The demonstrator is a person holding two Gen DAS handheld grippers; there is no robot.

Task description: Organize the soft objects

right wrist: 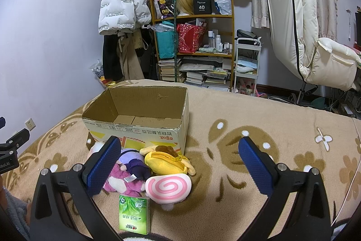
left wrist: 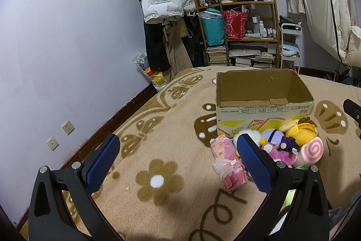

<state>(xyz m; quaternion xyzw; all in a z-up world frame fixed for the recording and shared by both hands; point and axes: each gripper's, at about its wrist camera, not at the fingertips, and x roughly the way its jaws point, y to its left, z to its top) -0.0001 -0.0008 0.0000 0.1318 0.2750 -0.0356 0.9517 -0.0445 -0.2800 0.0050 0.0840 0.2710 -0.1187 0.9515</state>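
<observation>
My left gripper [left wrist: 178, 149] and right gripper [right wrist: 179, 151] hover spread, holding nothing. Soft toys [right wrist: 155, 167] lie heaped against the open cardboard box [right wrist: 135, 128] on the blanket [left wrist: 158, 128]; pink packets [left wrist: 227, 164], perhaps tissues, lie beside them.

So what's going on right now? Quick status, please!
Both tools open, holding nothing. Soft toys piled on blanket before cardboard box; box empty. Nothing blocking.

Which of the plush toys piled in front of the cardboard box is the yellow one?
The yellow plush with the brown cap, lying right against the cardboard box. The purple plush beside it and the pink swirl plush in front of it are other colours.
</observation>
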